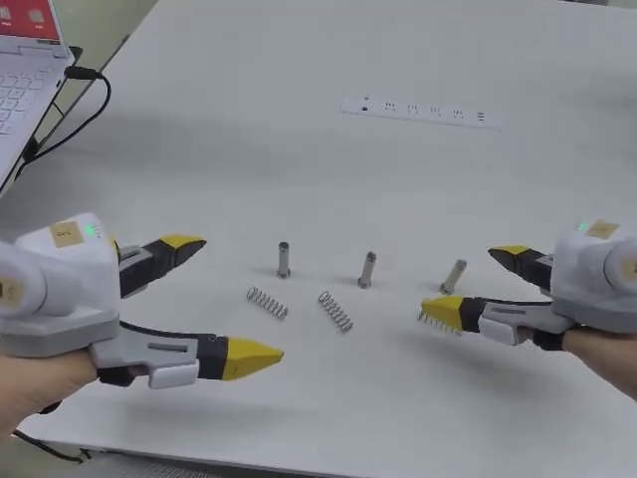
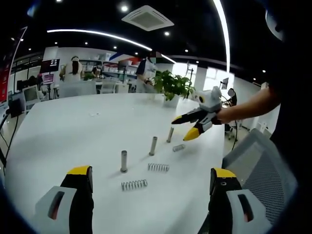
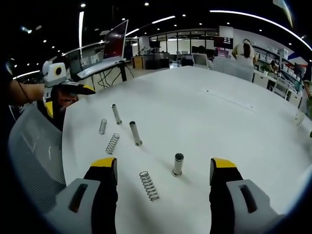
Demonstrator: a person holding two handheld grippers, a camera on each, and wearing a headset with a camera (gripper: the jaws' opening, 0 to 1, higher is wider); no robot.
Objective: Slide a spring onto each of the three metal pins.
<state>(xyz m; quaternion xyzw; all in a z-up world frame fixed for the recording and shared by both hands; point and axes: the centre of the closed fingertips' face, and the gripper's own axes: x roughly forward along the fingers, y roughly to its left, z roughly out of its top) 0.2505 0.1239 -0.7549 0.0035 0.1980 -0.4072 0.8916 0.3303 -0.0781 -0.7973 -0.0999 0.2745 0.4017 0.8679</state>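
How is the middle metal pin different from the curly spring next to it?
The middle pin stands on end on the table; the spring lies flat on its side. The pin is a smooth solid rod; the spring is an open wire coil. Both are silvery metal.

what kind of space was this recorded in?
Likely an open-plan office: a white table with a laptop and power strip, a ceiling air-conditioning unit, and a potted plant beyond it.
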